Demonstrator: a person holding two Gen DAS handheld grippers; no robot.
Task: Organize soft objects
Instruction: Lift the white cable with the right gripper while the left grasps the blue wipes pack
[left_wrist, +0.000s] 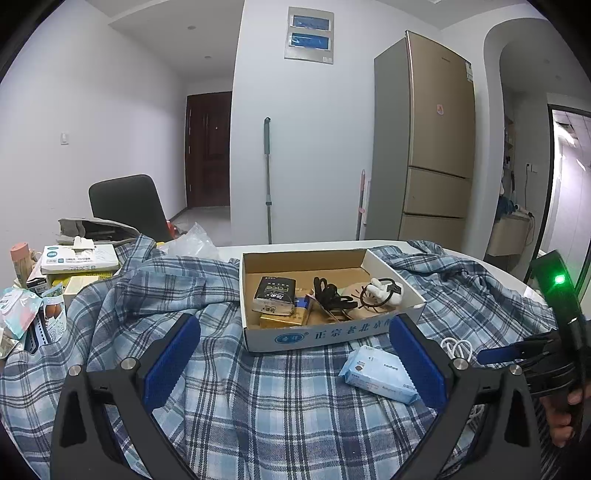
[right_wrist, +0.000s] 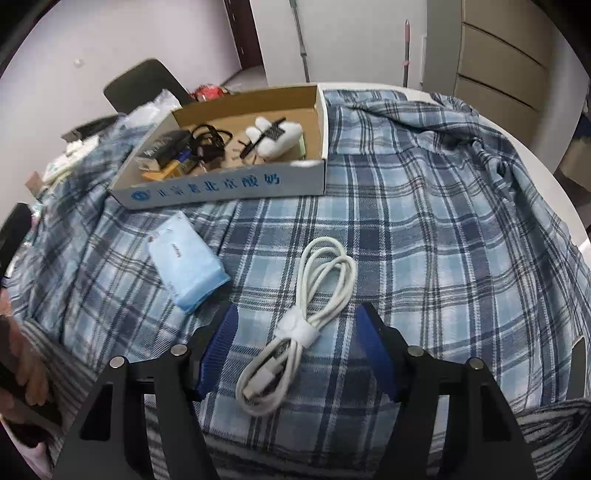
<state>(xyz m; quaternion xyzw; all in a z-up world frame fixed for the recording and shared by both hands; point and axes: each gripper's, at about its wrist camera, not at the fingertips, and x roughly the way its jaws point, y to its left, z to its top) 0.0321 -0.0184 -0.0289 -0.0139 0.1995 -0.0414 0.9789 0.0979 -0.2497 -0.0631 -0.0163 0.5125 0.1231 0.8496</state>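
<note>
Coiled white cable (right_wrist: 295, 328) lies between the spread blue pads of the right gripper (right_wrist: 300, 347), ungripped.

Both pads (right_wrist: 218, 350) stand clear of the cable on either side, over the blue plaid cloth (right_wrist: 424, 236) that covers the table; a white strap binds the coil at its middle. Just left of the cable rests a light-blue tissue pack (right_wrist: 188, 266), and beyond it sits the open cardboard box (right_wrist: 221, 186) holding a white plush toy (right_wrist: 275, 138), black cords and small packets. From the left wrist view, the left gripper (left_wrist: 295, 363) is also wide open and holds nothing, hovering over the cloth in front of the box (left_wrist: 317, 334), with the tissue pack (left_wrist: 380, 374) beside its right pad. 1 refrigerator (left_wrist: 436, 147) stands against the far wall.
</note>
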